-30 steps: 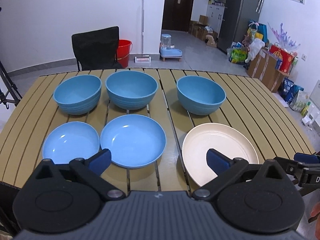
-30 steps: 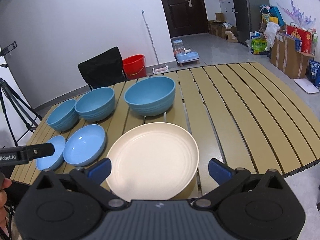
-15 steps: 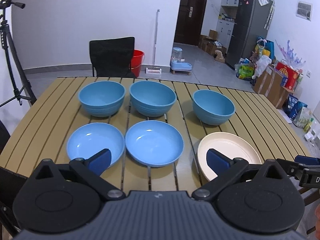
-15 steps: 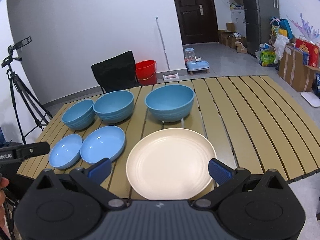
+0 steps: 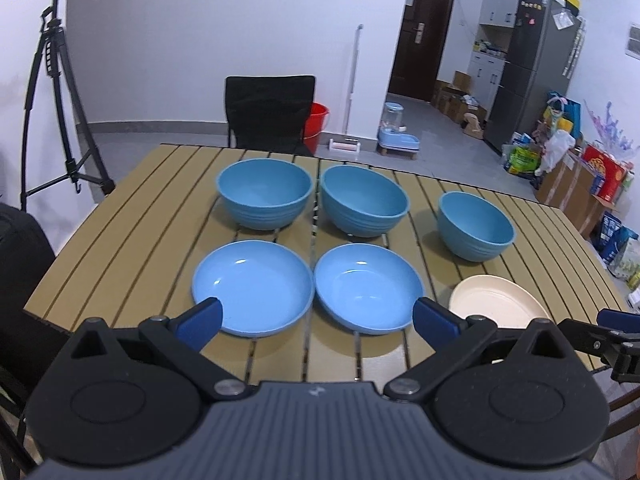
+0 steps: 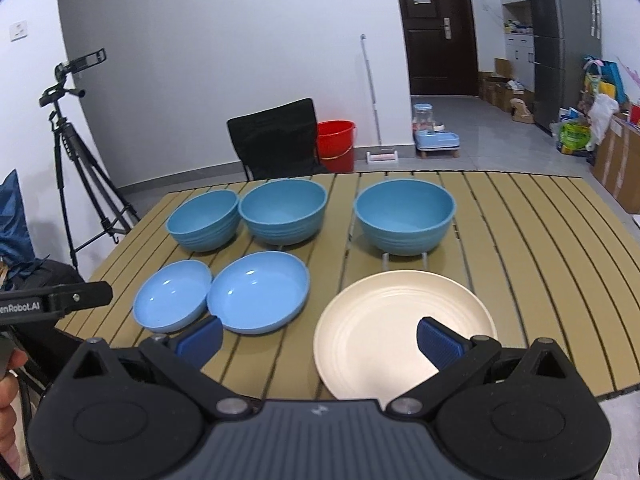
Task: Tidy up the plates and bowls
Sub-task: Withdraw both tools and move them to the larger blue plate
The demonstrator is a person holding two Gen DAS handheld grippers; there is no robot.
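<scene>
Three deep blue bowls stand in a back row on the slatted table [image 5: 120, 248]: left [image 5: 264, 192], middle [image 5: 362, 206], right [image 5: 474, 226]. In front lie two shallow blue plates [image 5: 252, 286] [image 5: 368, 292] and a cream plate [image 5: 498, 300]. My left gripper [image 5: 316, 322] is open and empty, above the near table edge before the blue plates. My right gripper [image 6: 320, 338] is open and empty, near the cream plate [image 6: 400, 328]. The blue plates [image 6: 172, 296] [image 6: 258, 290] and bowls [image 6: 202, 220] [image 6: 282, 212] [image 6: 404, 216] also show in the right wrist view.
A black chair [image 5: 270, 112] and a red bucket [image 5: 318, 124] stand behind the table's far edge. A camera tripod [image 5: 52, 92] stands at the left. A fridge [image 5: 532, 72] and boxes [image 5: 584, 184] line the right wall. The table's right half [image 6: 540, 240] is bare slats.
Both grippers have pulled back and up from the table, so the dishes look smaller and farther. The dishes have not moved. Both grippers stay open.
</scene>
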